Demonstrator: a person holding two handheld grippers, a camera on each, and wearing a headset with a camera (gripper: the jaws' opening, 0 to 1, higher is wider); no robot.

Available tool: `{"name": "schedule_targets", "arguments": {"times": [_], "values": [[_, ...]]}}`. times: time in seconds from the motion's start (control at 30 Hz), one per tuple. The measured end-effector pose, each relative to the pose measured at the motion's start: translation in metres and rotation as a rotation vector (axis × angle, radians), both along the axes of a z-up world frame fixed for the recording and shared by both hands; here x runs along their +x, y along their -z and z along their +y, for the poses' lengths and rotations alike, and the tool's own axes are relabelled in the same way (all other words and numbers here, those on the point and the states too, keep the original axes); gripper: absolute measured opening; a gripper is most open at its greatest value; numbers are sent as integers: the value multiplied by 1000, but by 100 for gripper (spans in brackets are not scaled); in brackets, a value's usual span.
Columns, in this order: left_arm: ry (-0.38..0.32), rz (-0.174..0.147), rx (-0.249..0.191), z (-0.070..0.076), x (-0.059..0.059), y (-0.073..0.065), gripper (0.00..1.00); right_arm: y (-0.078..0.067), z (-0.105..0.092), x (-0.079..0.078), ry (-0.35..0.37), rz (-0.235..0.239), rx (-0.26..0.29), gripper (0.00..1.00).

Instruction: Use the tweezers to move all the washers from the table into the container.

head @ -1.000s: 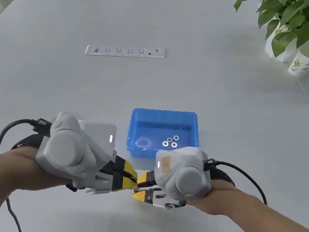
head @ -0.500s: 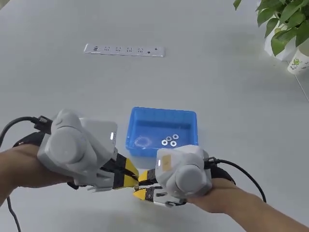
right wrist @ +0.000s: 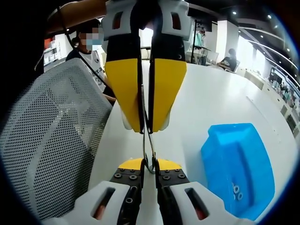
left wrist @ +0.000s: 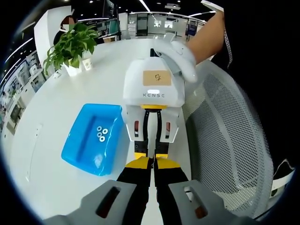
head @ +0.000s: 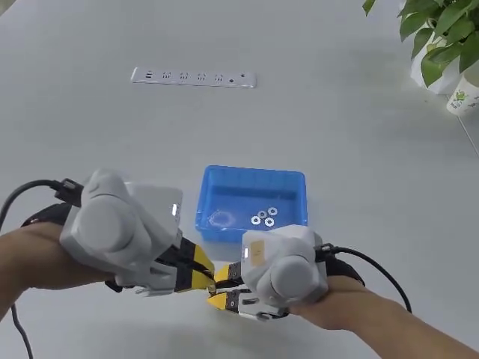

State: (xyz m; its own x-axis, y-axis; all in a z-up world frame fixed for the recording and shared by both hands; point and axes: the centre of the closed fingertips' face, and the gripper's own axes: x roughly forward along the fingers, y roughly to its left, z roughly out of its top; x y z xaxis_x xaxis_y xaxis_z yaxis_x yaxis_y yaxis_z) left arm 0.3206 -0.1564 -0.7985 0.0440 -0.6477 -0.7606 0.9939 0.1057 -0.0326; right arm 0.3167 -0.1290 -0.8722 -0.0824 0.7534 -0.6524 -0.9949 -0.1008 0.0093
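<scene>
Left tool [right wrist: 146, 127] and right tool [right wrist: 149, 166], tip-to-tip at frame centre, both pinch the thin tweezers [right wrist: 148, 150]; either releasing early would likely drop them onto the worktop [right wrist: 211, 101].

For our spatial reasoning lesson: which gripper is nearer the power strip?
Left. The left gripper lies this side of the power strip; the right gripper lies farther, closer to the person and rightward.
</scene>
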Motion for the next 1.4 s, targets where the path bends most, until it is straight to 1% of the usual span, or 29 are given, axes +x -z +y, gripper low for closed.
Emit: {"name": "schedule_targets", "arguments": {"times": [0.5, 0.63, 0.7, 1.0, 1.2, 1.3, 1.4], "values": [[-4, 0, -11, -1, 1, 0, 5, 1, 0, 1, 6, -5, -6, 9], [-3, -2, -9, -1, 1, 0, 5, 1, -1, 1, 17, -4, -2, 9], [-4, -3, -10, -2, 1, 0, 5, 1, -1, 1, 27, 5, 1, 9], [0, 0, -2, -2, 1, 0, 5, 0, -1, 1, 30, 7, -5, 8], [-4, 0, -7, -2, 2, -6, 5, -6, 0, 2, 33, 8, 3, 8], [-6, -3, -12, -2, 4, -12, 5, -12, -1, 4, 33, 0, 9, 8], [-5, -4, -13, -3, 6, -17, 5, -17, -1, 5, 36, 2, 14, 8]]}}
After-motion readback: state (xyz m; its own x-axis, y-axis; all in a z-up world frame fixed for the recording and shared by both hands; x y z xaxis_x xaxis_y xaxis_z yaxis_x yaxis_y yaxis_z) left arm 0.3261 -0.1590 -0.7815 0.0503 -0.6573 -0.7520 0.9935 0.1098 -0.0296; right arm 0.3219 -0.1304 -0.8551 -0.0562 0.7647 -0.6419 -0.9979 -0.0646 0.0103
